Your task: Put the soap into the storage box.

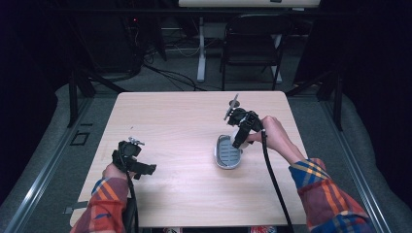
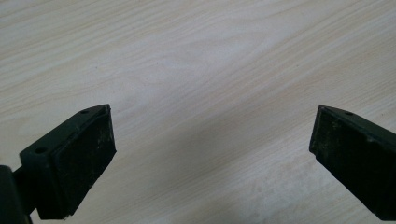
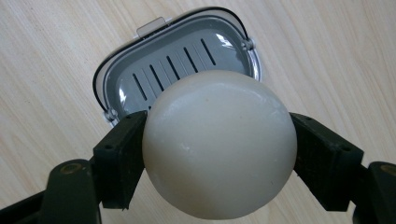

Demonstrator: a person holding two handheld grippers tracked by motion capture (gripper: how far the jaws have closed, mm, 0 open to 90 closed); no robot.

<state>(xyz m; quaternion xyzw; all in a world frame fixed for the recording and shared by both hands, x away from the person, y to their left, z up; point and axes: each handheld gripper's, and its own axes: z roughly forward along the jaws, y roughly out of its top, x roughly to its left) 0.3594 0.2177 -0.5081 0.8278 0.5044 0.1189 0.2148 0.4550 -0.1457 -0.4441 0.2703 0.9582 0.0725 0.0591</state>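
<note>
A grey soap dish (image 1: 228,152) with a slotted tray lies right of the table's centre; the right gripper view looks down into the same soap dish (image 3: 173,60). My right gripper (image 1: 239,137) hovers over its right rim, shut on a round cream bar of soap (image 3: 219,144) held just above the dish. In the high view the soap (image 1: 235,134) peeks out as a pale patch between the black jaws. My left gripper (image 1: 145,170) rests near the table's front left, open, its jaws spread wide over bare wood with nothing between its pads (image 2: 81,163).
The light wooden table (image 1: 184,121) has its edges close by the left hand. Behind it stand a black folding chair (image 1: 252,43), a white desk leg (image 1: 201,48) and floor cables. A black cable (image 1: 274,179) trails from the right gripper.
</note>
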